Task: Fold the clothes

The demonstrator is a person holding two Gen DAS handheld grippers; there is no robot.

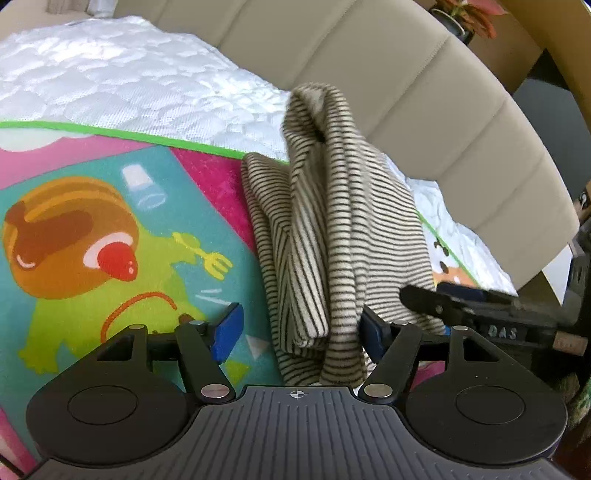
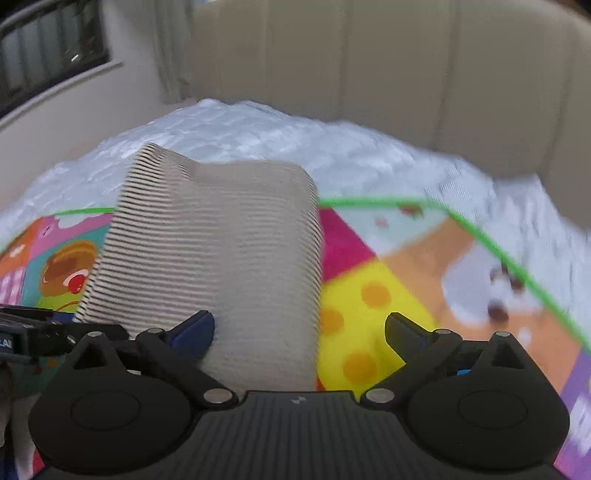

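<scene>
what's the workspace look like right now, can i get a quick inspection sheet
surface: colourful cartoon play mat with a green border, laid over a white quilted mattress pad
job's things: striped garment, bunched and partly lifted off the mat
clutter: nothing seen
grippers: left gripper open, garment hanging between its fingers; right gripper open, garment against its left finger
cables: nothing seen
surroundings: beige padded headboard, potted plant, window

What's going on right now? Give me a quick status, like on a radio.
Left gripper open, striped garment bunched between its fingers. Right gripper open, same cloth by its left finger. Garment half-folded on the colourful play mat. Nothing in the way.
</scene>
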